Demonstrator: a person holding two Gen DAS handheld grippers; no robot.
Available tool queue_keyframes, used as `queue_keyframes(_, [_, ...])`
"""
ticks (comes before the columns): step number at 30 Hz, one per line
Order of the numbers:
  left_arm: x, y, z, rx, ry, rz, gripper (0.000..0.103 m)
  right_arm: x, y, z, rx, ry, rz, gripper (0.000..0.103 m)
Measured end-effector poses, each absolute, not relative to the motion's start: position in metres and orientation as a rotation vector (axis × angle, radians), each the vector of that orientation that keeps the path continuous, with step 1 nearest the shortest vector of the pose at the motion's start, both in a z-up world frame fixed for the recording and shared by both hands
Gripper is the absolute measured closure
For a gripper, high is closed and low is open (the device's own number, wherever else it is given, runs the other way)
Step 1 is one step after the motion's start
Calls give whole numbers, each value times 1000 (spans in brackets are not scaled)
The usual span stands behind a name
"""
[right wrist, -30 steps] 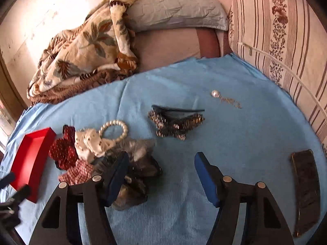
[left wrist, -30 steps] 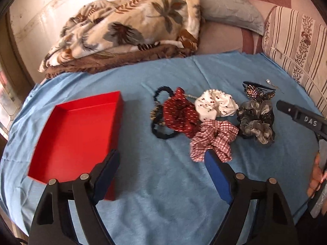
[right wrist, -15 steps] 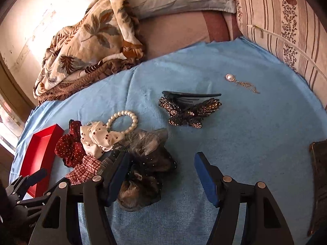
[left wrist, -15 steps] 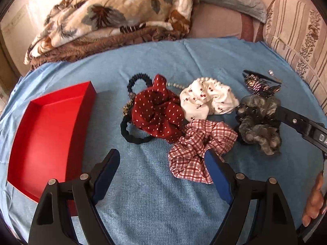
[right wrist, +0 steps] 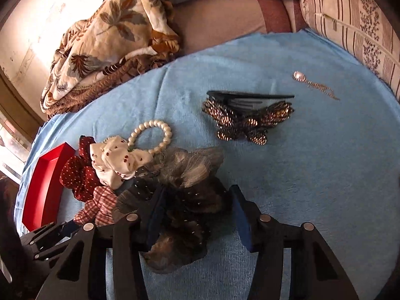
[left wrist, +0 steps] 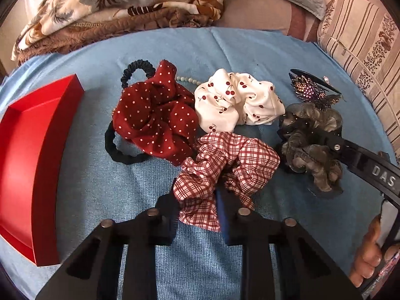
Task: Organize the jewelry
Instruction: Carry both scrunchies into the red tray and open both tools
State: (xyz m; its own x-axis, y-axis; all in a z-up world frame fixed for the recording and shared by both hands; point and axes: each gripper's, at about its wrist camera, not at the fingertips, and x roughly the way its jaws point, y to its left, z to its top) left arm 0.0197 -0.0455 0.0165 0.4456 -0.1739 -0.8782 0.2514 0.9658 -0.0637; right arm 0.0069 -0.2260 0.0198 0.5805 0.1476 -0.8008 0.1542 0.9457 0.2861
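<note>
The left claw [left wrist: 197,210] is pinching the near edge of the red-and-white checked scrunchie [left wrist: 226,160], whose fabric bunches up between the two blue pads at the 6 o'clock side of the left wrist view. At 11 o'clock from it lies the dark red dotted scrunchie [left wrist: 155,115], touching it and resting over a black hair tie [left wrist: 125,147]; at 12 o'clock sits the white cherry-print scrunchie [left wrist: 237,102], also touching. The red box [left wrist: 37,155] stands apart at 9 o'clock on the blue cloth [left wrist: 100,187] covering the bed. In the right wrist view, the right claw [right wrist: 195,215] is spread wide, its pads on either side of the grey scrunchie [right wrist: 190,175], which fills the gap between them; whether the pads touch it cannot be told. A pearl bracelet [right wrist: 152,137] lies at 11 o'clock from that scrunchie, just beside the white one. A jewelled butterfly clip [right wrist: 247,120] rests at 1 o'clock, apart from the pile, and a small pendant with chain [right wrist: 312,83] lies further out at 2 o'clock. A leaf-print blanket [right wrist: 107,40] is heaped at the 11 o'clock edge.
</note>
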Motion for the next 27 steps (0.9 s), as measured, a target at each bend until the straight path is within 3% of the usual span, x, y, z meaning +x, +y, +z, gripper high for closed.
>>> queue_keyframes(1, [18, -46, 17, 77, 1086, -275, 94, 8, -227, 17, 357, 962, 3, 48])
queue_keyframes(2, [17, -45, 18, 73, 1089, -279, 94, 9, -227, 15, 363, 967, 7, 52])
queue_keyframes(4, [12, -42, 24, 59, 1081, -282, 95, 12, -228, 12, 389, 982, 35, 78])
queue_keyframes(7, [3, -33, 38, 37, 1061, -285, 95, 9, -228, 17, 398, 962, 69, 86])
queue_keyframes(15, [-34, 25, 85, -33, 978, -251, 95, -18, -224, 35, 375, 898, 45, 87])
queue_keyframes(27, [-44, 194, 109, -111, 913, -13, 95, -55, -161, 103, 222, 813, 76, 87])
